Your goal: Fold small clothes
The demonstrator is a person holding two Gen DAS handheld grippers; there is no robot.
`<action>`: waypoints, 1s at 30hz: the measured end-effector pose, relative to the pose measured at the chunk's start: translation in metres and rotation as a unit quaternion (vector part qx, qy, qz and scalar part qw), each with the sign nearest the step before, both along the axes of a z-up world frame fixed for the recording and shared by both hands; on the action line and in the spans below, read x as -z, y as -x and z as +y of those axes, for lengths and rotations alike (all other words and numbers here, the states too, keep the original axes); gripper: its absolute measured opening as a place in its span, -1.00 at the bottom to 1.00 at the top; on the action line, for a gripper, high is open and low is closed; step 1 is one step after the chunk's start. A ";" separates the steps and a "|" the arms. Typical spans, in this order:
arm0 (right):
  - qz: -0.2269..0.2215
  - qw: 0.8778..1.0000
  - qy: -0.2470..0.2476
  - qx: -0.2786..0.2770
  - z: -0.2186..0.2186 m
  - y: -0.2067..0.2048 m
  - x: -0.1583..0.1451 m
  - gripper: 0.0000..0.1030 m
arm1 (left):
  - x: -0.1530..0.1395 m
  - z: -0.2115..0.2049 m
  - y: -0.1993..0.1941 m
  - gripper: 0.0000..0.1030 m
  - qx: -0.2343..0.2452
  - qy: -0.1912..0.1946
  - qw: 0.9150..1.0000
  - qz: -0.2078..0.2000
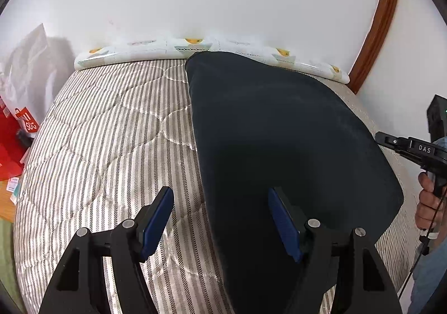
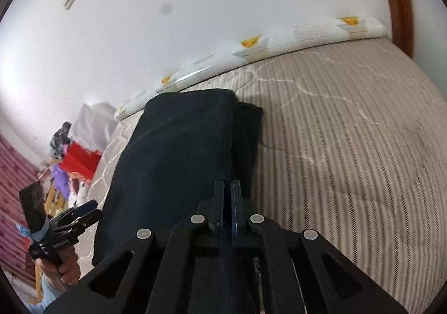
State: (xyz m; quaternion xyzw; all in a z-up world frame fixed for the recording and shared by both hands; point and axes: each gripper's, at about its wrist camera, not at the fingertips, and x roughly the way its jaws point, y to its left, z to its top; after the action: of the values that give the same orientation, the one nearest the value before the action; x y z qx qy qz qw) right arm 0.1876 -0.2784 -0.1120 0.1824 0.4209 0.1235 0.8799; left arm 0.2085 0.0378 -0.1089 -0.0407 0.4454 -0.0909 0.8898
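Striped bed [image 1: 106, 124] carries dark clothing [image 1: 279, 129]; your left gripper [image 1: 220, 219] hovers spread, your right gripper [image 2: 227, 202] pinched together, holding nothing.

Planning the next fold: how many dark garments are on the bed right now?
1: a dark garment lies lengthwise on the striped mattress, reaching the far edge by the wall. The right wrist view shows a second layer at its far right edge; likely the same piece folded, but another could be hidden.

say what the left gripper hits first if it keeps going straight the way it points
Probably the dark garment lying on the striped mattress: the open left gripper points down at its left edge, so depth leaves mattress possible.
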 end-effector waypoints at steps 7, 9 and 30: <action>-0.039 0.996 0.071 0.026 0.014 0.035 -0.017 -0.72 | -0.003 -0.011 0.011 0.32 -0.004 -0.012 1.000 -0.012; -0.059 0.993 0.104 0.011 0.033 0.047 -0.015 -0.56 | -0.003 -0.015 0.014 0.32 -0.005 -0.014 1.000 -0.011; -0.007 0.990 0.138 -0.002 0.028 0.149 0.040 -0.12 | 0.035 -0.006 0.103 0.32 0.016 -0.033 0.999 0.020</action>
State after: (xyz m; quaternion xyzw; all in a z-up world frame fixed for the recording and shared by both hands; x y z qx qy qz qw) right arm 0.0389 -0.2508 -0.1519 0.0575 0.4279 0.0671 0.8995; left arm 0.1059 0.0320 -0.1439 -0.0059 0.4667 -0.0895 0.8799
